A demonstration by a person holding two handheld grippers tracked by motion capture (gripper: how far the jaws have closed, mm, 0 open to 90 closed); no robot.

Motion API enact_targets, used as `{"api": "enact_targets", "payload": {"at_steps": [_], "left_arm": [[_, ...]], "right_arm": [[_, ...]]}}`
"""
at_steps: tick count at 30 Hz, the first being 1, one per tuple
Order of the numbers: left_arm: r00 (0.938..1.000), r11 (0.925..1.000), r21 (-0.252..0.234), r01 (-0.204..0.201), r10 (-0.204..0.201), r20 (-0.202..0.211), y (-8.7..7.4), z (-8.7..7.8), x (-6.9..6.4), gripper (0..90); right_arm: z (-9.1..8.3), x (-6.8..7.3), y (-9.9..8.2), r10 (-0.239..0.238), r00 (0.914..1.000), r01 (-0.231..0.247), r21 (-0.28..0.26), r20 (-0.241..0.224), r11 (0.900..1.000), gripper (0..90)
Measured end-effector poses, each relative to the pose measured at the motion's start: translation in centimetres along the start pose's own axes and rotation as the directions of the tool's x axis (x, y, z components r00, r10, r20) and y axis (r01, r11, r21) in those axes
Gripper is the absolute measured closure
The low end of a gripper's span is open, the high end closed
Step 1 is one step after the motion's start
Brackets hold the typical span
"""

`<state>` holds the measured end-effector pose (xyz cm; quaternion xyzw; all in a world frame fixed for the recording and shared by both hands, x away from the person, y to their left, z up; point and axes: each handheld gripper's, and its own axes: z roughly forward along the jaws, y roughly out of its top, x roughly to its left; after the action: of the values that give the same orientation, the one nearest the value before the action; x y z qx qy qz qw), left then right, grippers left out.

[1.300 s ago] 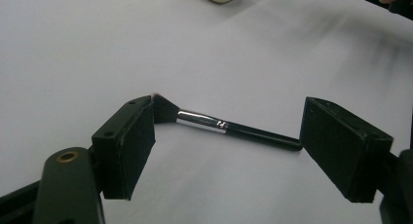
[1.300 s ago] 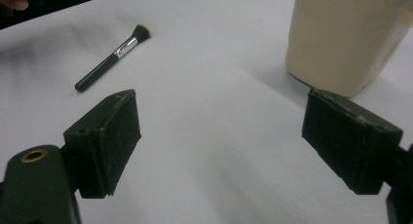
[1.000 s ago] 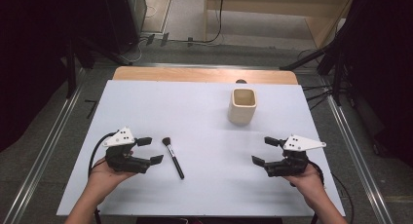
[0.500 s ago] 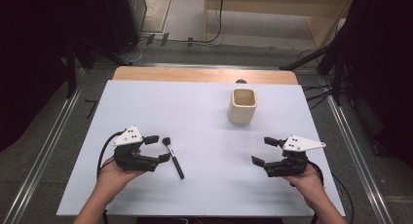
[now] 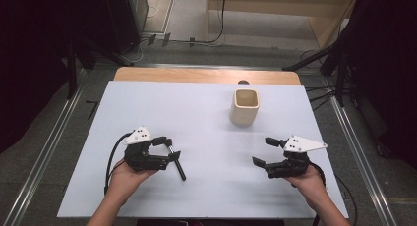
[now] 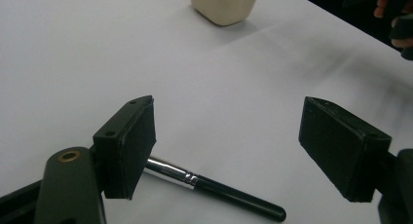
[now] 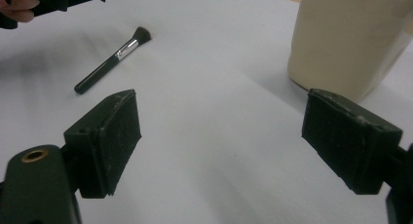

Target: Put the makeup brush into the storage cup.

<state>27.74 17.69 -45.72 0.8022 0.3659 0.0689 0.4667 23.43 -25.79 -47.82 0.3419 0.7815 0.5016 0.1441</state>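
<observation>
A black-handled makeup brush (image 5: 180, 170) lies on the white table top (image 5: 196, 113) at the front left. My left gripper (image 5: 170, 148) is open, and its jaws stand either side of the brush's head end. In the left gripper view the ferrule and handle (image 6: 214, 189) run out from behind the left jaw, low between the pads; the bristles are hidden. A cream square cup (image 5: 244, 107) stands upright at the back right, empty as far as I can see. At the front right my right gripper (image 5: 264, 151) is open and holds nothing. The right gripper view has the brush (image 7: 112, 61) far left and the cup (image 7: 350, 39) close on the right.
A wooden strip (image 5: 206, 75) runs along the table's far edge, with dark floor, cables and metal rails beyond. The other hand (image 6: 397, 19) appears at the top right of the left gripper view. Bare white surface lies between the grippers.
My left gripper has slid right to the brush, and its open jaws now stand around the brush's head end. The right gripper, the cup and the brush have stayed put.
</observation>
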Motion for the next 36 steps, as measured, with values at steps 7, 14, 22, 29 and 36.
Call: {"api": "enact_targets", "payload": {"at_steps": [7,14,22,29,36], "left_arm": [[0.9855,0.9981,-0.005,0.062,-0.062,-0.158,0.1,0.3,-0.6,22.0],[0.9677,0.9944,-0.018,0.104,-0.106,-0.229,-0.1,1.2,-1.2,22.0],[0.9459,0.9900,-0.043,0.135,-0.141,-0.292,-0.2,2.2,-2.2,21.9],[0.9187,0.9818,-0.080,0.172,-0.190,-0.346,0.0,2.8,-2.8,22.0],[0.9007,0.9750,-0.035,0.219,-0.216,-0.377,-0.5,2.7,-2.5,22.1]], "right_arm": [[0.2,-0.2,0.3,-0.015,0.9999,0.015,0.002,0.006,0.9999,15.0],[0.0,-1.2,0.3,0.011,0.9994,-0.011,-0.011,0.031,0.9999,15.0],[-0.3,-1.2,0.9,-0.012,0.9981,0.013,-0.019,0.061,0.9997,14.4],[-0.8,-1.9,0.6,-0.004,0.9968,0.006,-0.026,0.080,0.9997,14.4],[0.1,-1.8,1.0,-0.018,0.9967,0.019,-0.007,0.079,0.9998,14.4]]}}
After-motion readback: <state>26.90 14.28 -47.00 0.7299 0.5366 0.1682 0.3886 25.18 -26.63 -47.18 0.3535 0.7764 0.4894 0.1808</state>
